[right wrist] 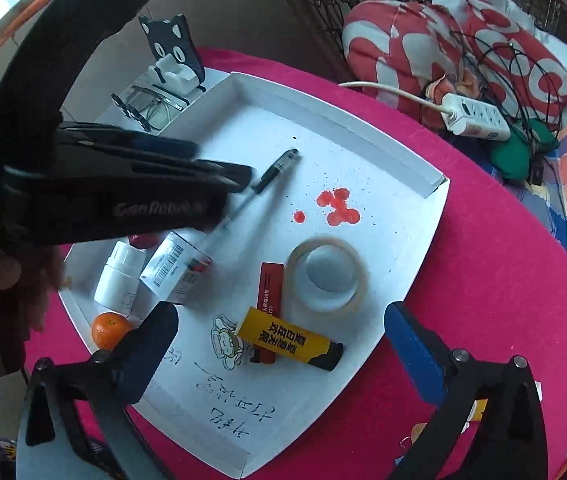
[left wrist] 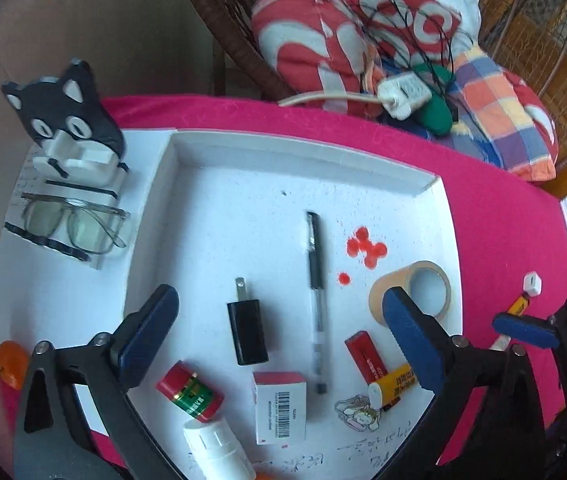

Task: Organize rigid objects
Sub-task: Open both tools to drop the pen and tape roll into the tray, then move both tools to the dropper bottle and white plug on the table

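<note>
Left wrist view: looking down on a shallow white cardboard tray (left wrist: 303, 140) sitting on a pink tablecloth (left wrist: 495, 216). Left gripper (left wrist: 279, 336) spreading wide, 2 blue-padded fingers framing the lower middle of the frame, holding nothing. Lying loose between and beyond them: a black plug-in charger block (left wrist: 247, 330), a clear-barrelled black pen (left wrist: 316, 300), a red-and-green capped cylinder (left wrist: 190, 392), a white barcode box (left wrist: 281, 406), a white plastic bottle (left wrist: 215, 446). Resting at right, likely gathered there already: a beige tape roll (left wrist: 413, 292), a flat red box (left wrist: 365, 356), a yellow tube (left wrist: 393, 386). Waiting at far right over the cloth: right gripper (left wrist: 523, 330).

Right wrist view: right gripper (right wrist: 279, 354) also gaping wide and empty at the bottom of the frame, hanging over the tray's near edge, probably lining up on the yellow tube (right wrist: 289, 340) lying across the red box (right wrist: 270, 284), just beside the tape roll (right wrist: 327, 274). Crossing the upper left, blurred: left gripper (right wrist: 187, 160), hiding part of the pen (right wrist: 259, 186).
</note>
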The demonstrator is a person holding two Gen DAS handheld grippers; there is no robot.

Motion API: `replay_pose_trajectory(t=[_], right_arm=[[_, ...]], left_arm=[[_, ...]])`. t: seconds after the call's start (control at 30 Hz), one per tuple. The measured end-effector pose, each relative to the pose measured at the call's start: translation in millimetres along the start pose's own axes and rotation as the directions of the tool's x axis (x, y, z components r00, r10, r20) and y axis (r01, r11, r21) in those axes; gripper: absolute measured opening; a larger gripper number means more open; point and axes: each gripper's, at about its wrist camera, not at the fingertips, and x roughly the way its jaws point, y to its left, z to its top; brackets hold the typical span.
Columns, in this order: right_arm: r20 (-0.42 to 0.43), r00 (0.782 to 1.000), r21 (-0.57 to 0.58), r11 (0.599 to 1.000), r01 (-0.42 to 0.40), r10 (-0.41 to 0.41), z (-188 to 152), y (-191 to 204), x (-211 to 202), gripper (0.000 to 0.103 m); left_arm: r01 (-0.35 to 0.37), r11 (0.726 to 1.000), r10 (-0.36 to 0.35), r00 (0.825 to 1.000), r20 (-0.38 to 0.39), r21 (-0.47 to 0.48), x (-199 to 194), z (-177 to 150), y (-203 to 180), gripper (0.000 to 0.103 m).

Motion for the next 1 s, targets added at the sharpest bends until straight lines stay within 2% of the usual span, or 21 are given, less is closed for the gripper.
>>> replay_pose_trajectory(t=[0.3,0.63,0.73,0.83,1.0], right_arm=[[0.031,1.0,0.066,0.998,0.0,-0.002,-15,-4,-24,0.103],[0.123,0.992,0.152,0.987,-0.048,0.029,-26,-35,-50,0.103],[0.172,0.984,0.189,0.979,-0.073,0.04,-33,-52,-63,0.103],[0.248,0.968,0.254,0.961,-0.11,0.045,-43,-79,-83,0.103],[0.348,0.937,0.364,0.925,-0.11,-0.025,-73,-137,-122,0.103]], left_arm=[[-0.011,0.997,0.017,0.997,0.071,-0.078,-25,-3,10,0.103],[-0.035,0.994,0.052,0.987,0.153,-0.108,-66,-9,-9,0.103],[-0.042,0.994,0.057,0.986,0.158,-0.097,-71,-11,-25,0.103],[-0.043,0.997,0.052,0.987,0.153,-0.063,-71,-15,-50,0.103],[-0.02,0.999,0.014,0.993,0.117,0.045,-60,-25,-108,0.103]])
